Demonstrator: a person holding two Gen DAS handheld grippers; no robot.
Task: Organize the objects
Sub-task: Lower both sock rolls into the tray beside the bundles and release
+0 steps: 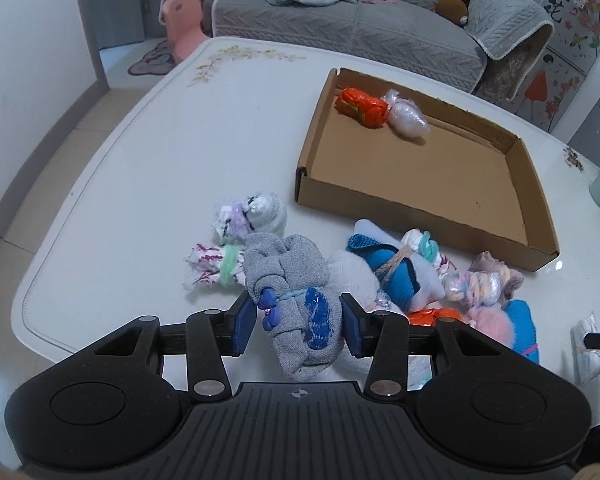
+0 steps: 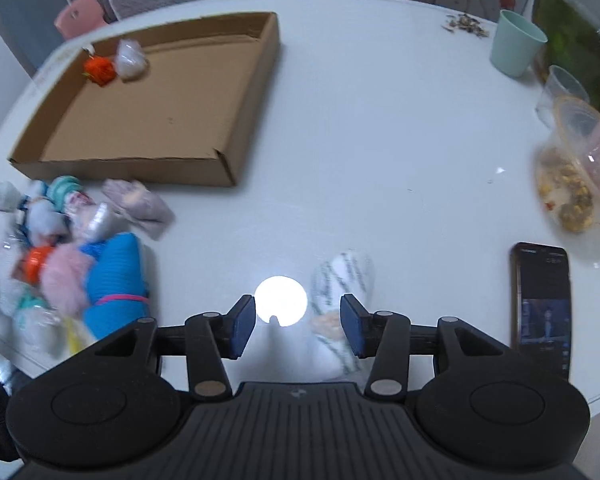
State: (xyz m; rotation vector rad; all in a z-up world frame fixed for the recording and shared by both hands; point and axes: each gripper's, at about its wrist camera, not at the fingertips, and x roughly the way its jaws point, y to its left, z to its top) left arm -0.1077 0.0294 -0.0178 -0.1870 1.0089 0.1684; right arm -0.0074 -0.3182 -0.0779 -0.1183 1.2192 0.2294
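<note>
The left gripper [image 1: 298, 326] holds a rolled grey sock bundle with a blue patch and a blue-violet tie [image 1: 296, 312], both blue pads pressed to its sides, the bundle raised over the near end of the pile. The right gripper [image 2: 298, 326] stands apart with nothing clamped: a white rolled sock bundle with dark lettering [image 2: 342, 300] lies on the white glossy table [image 2: 380, 140] against the inner face of its right pad, while the left pad is clear of it. At nine o'clock of the right gripper the heap of tied sock bundles [image 2: 72, 256] crowds the table's near left rim; a black phone [image 2: 542, 308] lies at three o'clock, close to the near right edge. Bare tabletop runs from twelve to two o'clock. Farther off, at eleven o'clock, the shallow brown cardboard tray [image 2: 140, 168] has its near wall just beyond the heap; an orange foil-wrapped bundle [image 1: 362, 106] and a pale translucent bundle [image 1: 408, 118] touch in its far corner, the rest of its floor bare. A mint green cup [image 2: 516, 46] stands at one o'clock near the far rim.
</note>
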